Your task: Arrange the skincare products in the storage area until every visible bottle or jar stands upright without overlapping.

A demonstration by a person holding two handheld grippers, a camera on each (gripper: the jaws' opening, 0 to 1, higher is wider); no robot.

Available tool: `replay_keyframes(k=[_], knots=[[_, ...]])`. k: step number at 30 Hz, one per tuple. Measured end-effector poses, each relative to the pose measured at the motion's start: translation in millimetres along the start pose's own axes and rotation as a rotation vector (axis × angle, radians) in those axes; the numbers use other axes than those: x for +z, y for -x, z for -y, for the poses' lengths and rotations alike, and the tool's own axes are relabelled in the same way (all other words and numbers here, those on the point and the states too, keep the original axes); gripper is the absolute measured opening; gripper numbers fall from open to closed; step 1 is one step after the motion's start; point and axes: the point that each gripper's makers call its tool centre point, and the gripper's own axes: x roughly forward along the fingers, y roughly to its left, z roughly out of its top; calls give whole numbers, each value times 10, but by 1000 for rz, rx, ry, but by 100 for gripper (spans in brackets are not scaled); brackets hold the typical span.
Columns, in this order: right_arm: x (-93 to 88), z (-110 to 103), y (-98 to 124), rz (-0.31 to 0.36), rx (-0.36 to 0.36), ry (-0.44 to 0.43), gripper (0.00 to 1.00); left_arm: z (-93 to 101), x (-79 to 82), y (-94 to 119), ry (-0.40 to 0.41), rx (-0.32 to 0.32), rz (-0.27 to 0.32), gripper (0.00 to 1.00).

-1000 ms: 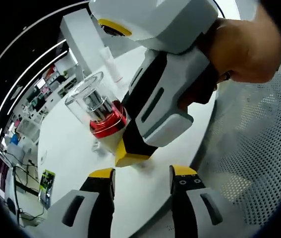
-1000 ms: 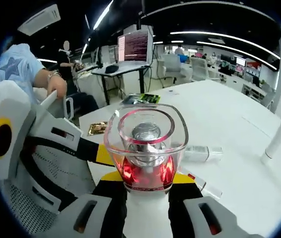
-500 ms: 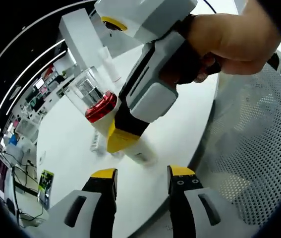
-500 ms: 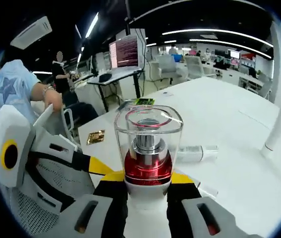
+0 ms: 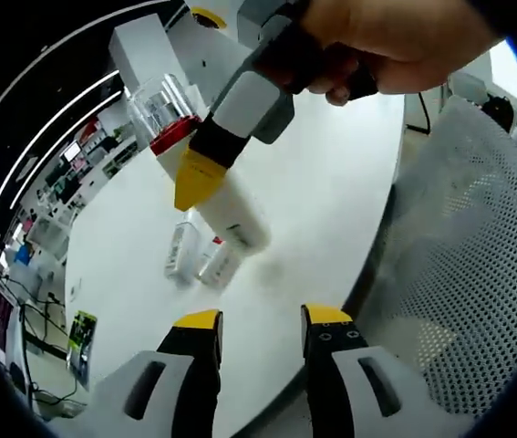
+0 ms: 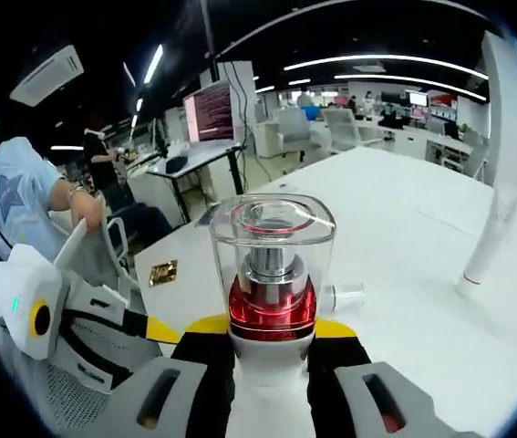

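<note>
A: What is your right gripper [image 6: 270, 339] doing?

B: Its jaws are pinched on a white bottle [image 6: 271, 301] with a red collar and a clear cap. In the left gripper view you hold that bottle [image 5: 205, 173] tilted, lifted above the white table [image 5: 331, 201], with your hand [image 5: 395, 41] wrapped around the gripper's handle.

A: And your left gripper [image 5: 258, 321]?

B: Its jaws are spread apart with nothing between them, hovering near the table's edge beside a mesh chair [image 5: 463, 274].

A: What else is on the table?

B: Two small bottles [image 5: 201, 258] lie on their sides below the lifted one. In the right gripper view a white tube [image 6: 488, 239] stands upright well to the right.
</note>
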Motion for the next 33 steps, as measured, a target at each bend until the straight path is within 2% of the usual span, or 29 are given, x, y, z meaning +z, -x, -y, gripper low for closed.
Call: replay_keyframes(k=[5, 16, 27, 33], knots=[[136, 256, 128, 35, -37, -33, 24, -17, -12, -2, 11, 4, -2, 28], [308, 809, 386, 79, -121, -74, 24, -62, -51, -18, 31, 16, -20, 25], [254, 1399, 716, 85, -216, -141, 24, -81, -65, -23, 30, 21, -29, 23], [201, 1635, 858, 83, -260, -157, 24, -93, -86, -27, 32, 24, -39, 22]])
